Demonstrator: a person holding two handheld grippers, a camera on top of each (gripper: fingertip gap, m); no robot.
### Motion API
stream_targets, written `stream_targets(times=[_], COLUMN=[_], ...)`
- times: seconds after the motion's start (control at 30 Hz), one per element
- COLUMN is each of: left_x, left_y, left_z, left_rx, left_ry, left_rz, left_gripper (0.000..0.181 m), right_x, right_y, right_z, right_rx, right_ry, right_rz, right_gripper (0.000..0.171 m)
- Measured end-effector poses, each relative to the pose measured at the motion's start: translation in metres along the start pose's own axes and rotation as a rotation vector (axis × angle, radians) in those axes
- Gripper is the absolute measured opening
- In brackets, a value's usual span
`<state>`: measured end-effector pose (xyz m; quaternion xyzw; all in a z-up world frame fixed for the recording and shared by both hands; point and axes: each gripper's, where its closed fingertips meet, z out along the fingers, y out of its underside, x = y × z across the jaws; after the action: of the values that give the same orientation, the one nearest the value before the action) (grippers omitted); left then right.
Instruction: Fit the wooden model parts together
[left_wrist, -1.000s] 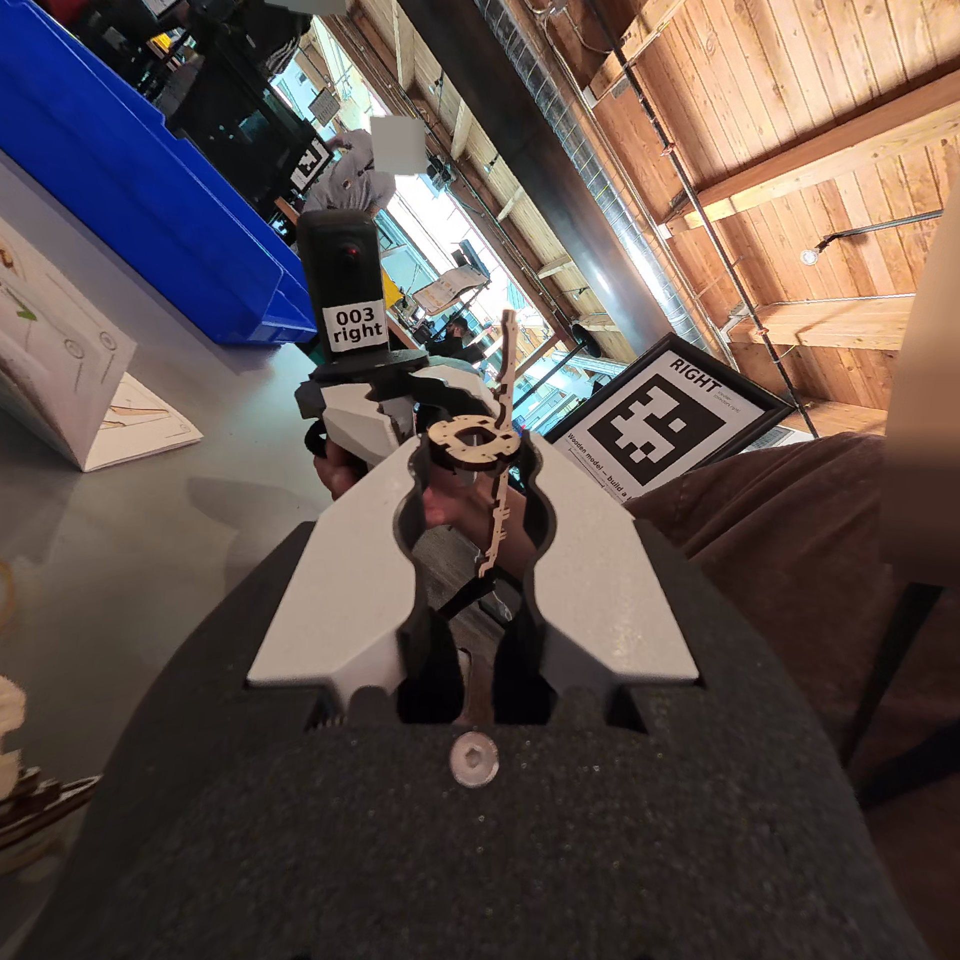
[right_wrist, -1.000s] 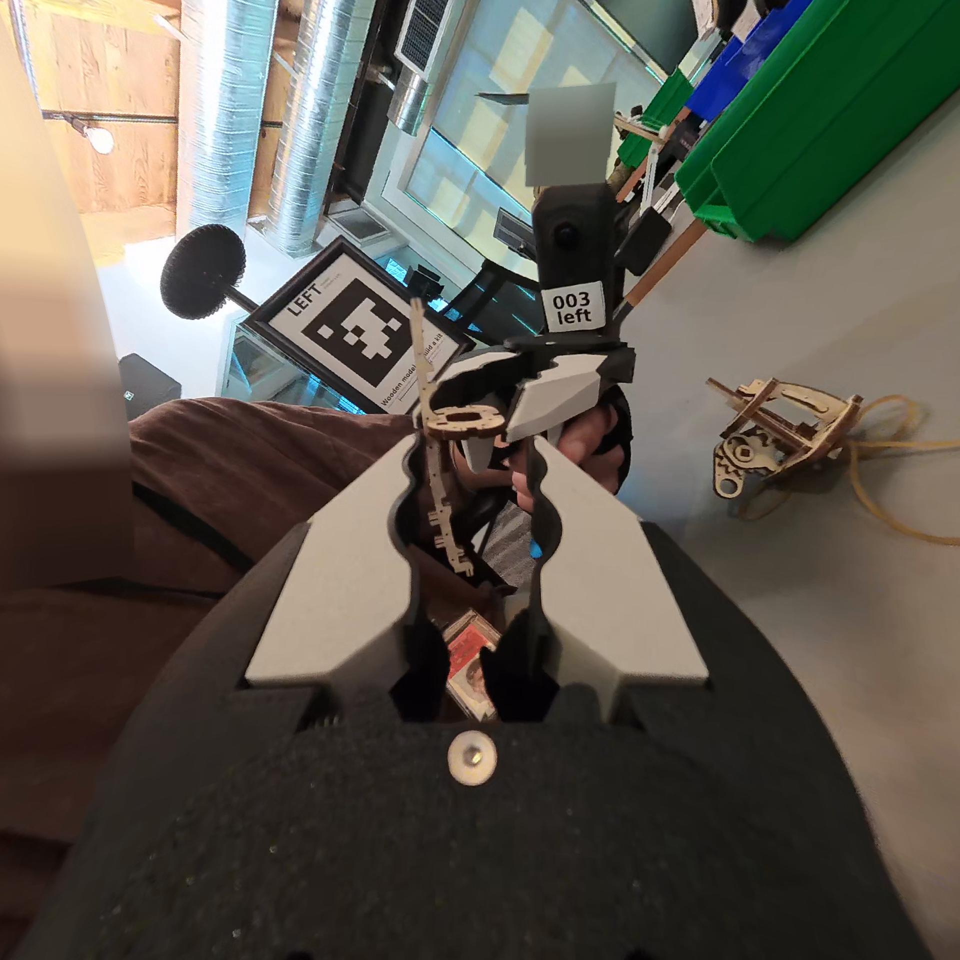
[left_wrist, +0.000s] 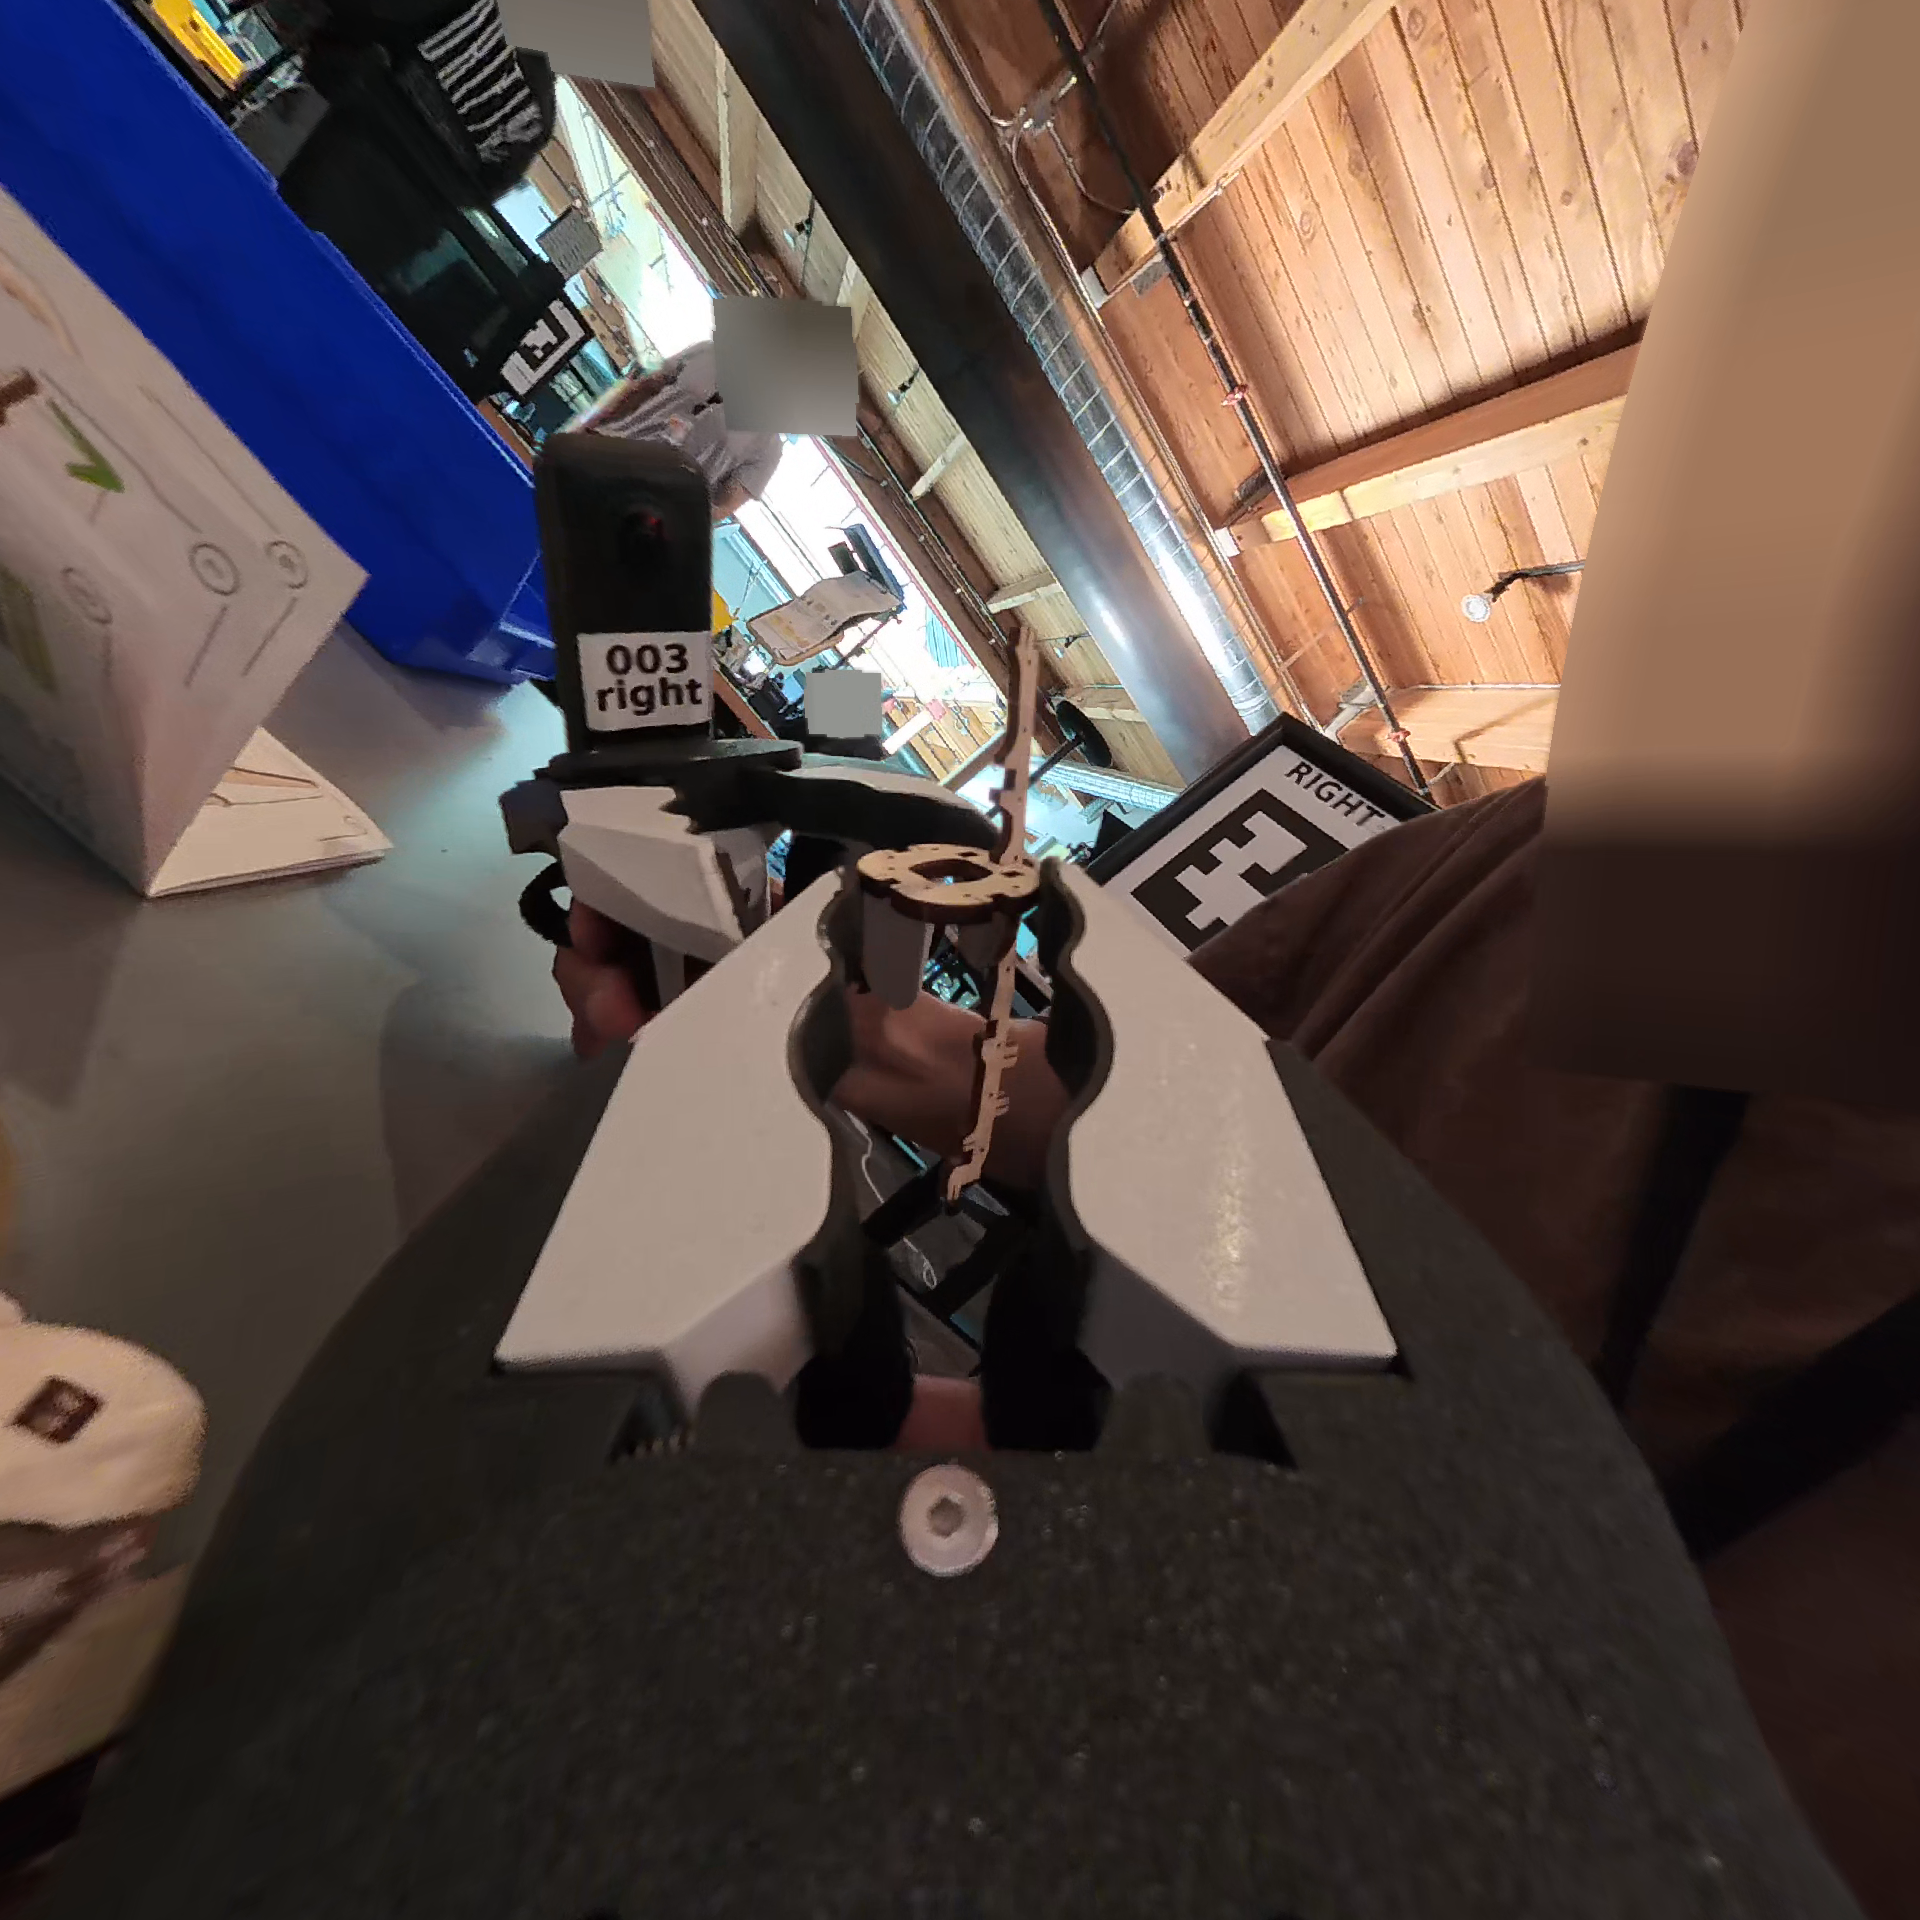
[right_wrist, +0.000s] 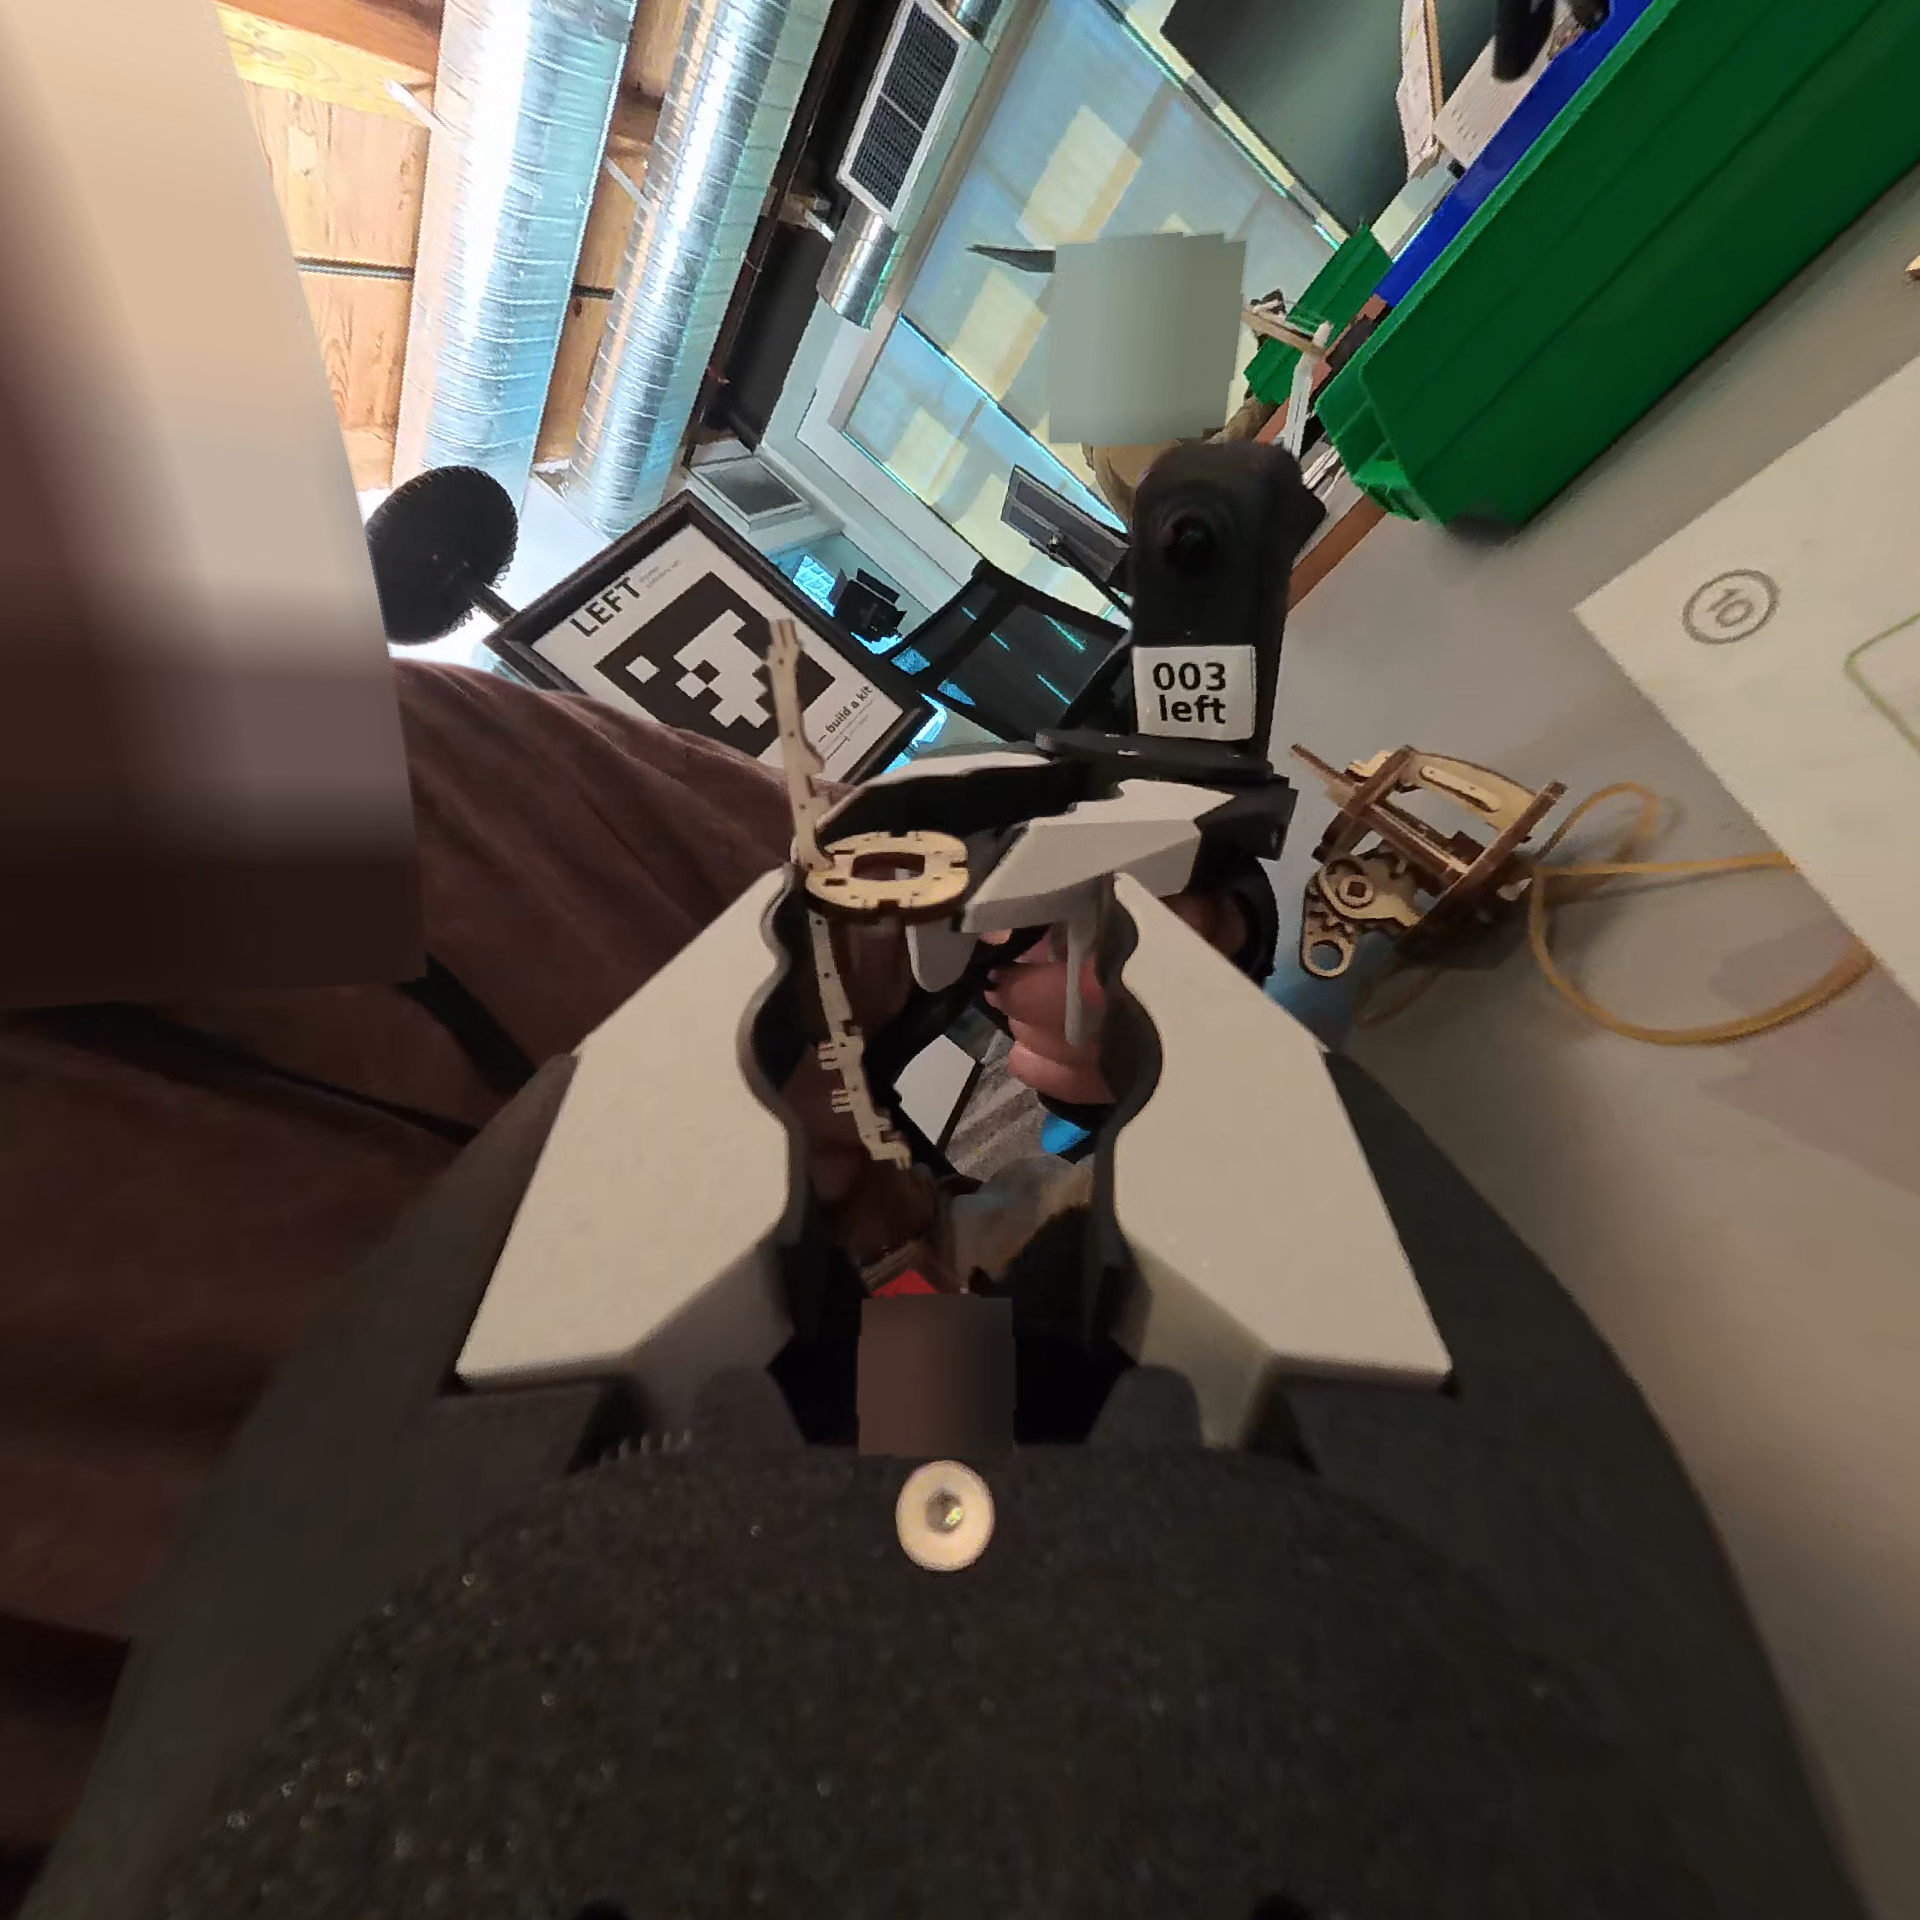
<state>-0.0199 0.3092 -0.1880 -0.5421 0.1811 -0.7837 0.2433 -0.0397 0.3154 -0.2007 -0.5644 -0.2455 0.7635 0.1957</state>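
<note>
A flat wooden ring (left_wrist: 982, 885) sits level between the fingertips of my left gripper (left_wrist: 945, 883), which is shut on its edges. A long notched wooden strip (left_wrist: 987, 1049) stands upright in a notch at the ring's rim. In the right wrist view the ring (right_wrist: 883, 896) and strip (right_wrist: 836, 997) sit just inside the left fingertip of my right gripper (right_wrist: 951, 888). Its jaws stand wide apart and clamp nothing. The two grippers face each other nose to nose. The left gripper's fingers (right_wrist: 1081, 842) reach in from the far side.
A partly built wooden model (right_wrist: 1392, 852) with a yellow elastic cord (right_wrist: 1662, 997) lies on the grey table (left_wrist: 260, 1039). An instruction booklet (left_wrist: 135, 623) stands at left before a blue bin (left_wrist: 312, 416). Green bins (right_wrist: 1662, 312) stand far right. A person's brown sleeve (left_wrist: 1455, 987) is close by. The grippers are tip to tip, or close to it.
My right gripper's jaws have opened wider around the ring and strip. The left gripper still holds the ring. Both views have shifted slightly.
</note>
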Motion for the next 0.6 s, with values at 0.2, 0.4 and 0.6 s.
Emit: stream_targets(times=[0.2, 0.4, 0.6], left_x=[-0.0053, -0.0062, -0.0092], left_y=[-0.0014, 0.0, 0.0019], left_z=[-0.0012, -0.0007, -0.0001], left_rx=[0.018, 0.018, 0.009], left_ry=[-0.033, -0.056, -0.087], left_rz=[-0.006, 0.023, 0.036], left_gripper=[0.031, 0.031, 0.031], right_x=[0.0035, 0.0035, 0.0052], right_y=[-0.0015, -0.0012, 0.0003], right_z=[-0.0029, -0.0039, -0.0059], right_rx=[0.006, 0.001, -0.004], right_ry=[0.025, 0.019, 0.042], right_rz=[0.002, 0.028, 0.025], right_gripper=[0.051, 0.049, 0.046])
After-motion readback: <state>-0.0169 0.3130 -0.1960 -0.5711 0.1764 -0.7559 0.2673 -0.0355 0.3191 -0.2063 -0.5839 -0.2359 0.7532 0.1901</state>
